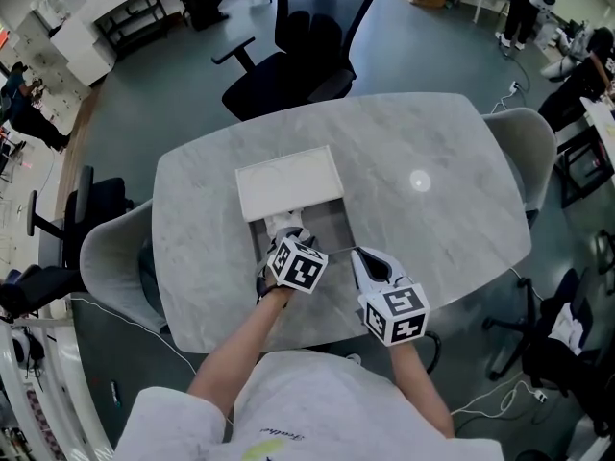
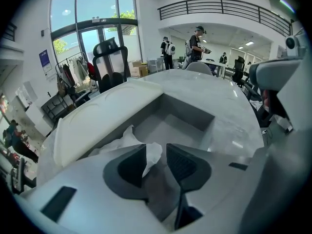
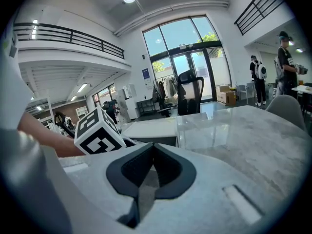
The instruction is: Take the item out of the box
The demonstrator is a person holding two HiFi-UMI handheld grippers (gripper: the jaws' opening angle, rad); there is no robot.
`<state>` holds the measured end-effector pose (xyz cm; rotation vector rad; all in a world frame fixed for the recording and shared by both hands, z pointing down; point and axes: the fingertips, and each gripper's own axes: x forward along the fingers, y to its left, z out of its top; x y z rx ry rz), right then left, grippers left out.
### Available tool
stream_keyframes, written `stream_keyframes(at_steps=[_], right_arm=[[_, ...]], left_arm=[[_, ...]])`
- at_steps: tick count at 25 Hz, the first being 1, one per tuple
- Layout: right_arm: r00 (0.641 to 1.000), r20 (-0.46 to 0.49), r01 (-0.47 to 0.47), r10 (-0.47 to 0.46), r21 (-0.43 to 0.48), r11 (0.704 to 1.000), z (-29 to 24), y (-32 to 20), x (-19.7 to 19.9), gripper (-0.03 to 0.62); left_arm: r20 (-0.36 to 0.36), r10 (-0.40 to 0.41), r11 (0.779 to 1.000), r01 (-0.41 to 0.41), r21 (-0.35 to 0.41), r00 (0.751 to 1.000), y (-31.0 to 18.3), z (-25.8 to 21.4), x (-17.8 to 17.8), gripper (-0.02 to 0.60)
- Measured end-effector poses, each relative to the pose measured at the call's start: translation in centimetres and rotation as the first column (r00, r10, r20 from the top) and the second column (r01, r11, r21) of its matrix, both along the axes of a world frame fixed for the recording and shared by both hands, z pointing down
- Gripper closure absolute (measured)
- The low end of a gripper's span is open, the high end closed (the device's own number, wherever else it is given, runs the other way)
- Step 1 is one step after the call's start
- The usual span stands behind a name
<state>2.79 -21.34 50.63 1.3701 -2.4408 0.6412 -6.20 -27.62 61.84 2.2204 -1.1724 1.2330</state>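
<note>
The left gripper (image 2: pixel 157 152) reaches into the open box (image 2: pixel 190 112) on the marble table (image 1: pixel 432 209). Its fingers (image 2: pixel 129 165) stand a narrow way apart. A corner of the crumpled white paper (image 2: pixel 124 139) lies in the gap between them. This corner rests against the left-hand finger, while a strip of grey floor shows between it and the right-hand finger, so the paper is not pinched from both sides. The rest of the paper spreads out just beyond the left-hand finger, in the near left part of the box. Further beyond the fingertips is the bare grey floor of the box and its far wall. The white lid (image 2: pixel 97 121) lies folded back, beyond and to the left of the fingers.

The right gripper (image 3: pixel 152 147) has its fingers pressed together with nothing between them. It hangs over the table just outside the box. The left gripper's marker cube (image 3: pixel 100 130) sits just left of its fingertips, and the box with its lid is ahead of them.

From the head view, the left gripper (image 1: pixel 287 241) is over the near end of the box (image 1: pixel 332 221). The right gripper (image 1: pixel 362 257) is just beside it, by the box's near right corner.
</note>
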Motion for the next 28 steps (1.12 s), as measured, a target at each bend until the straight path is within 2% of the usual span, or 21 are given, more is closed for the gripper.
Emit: stream_keyframes(at_steps=[3,6,11,19,28], right_arm=[[1.0,0.002,-0.004,0.004,-0.003,1.0,0.1,0.0,0.1,0.591],[1.0,0.004,-0.003,0.003,-0.003,1.0,0.0,0.0,-0.1,0.591],[1.0,0.014,-0.002,0.002,-0.002,1.0,0.3,0.2,-0.2,0.591],[1.0,0.019,0.009,-0.009,0.008,1.0,-0.2,0.9,-0.4,0.591],[0.999,0.026,0.034,-0.035,0.034,0.999,-1.2,2.1,-0.8,0.591]], left_arm=[[0.021,0.0,1.0,-0.001,0.002,1.0,-0.1,0.2,-0.3,0.46],[0.034,0.0,1.0,0.0,0.008,0.999,-0.2,0.2,-0.6,0.511],[0.037,0.001,1.0,-0.001,0.001,0.999,-0.1,0.5,-0.9,0.56],[-0.003,0.016,1.0,-0.016,0.008,1.0,0.6,-0.9,-0.6,0.571],[-0.043,0.032,0.997,-0.029,0.065,0.999,1.8,-3.6,0.1,0.571]])
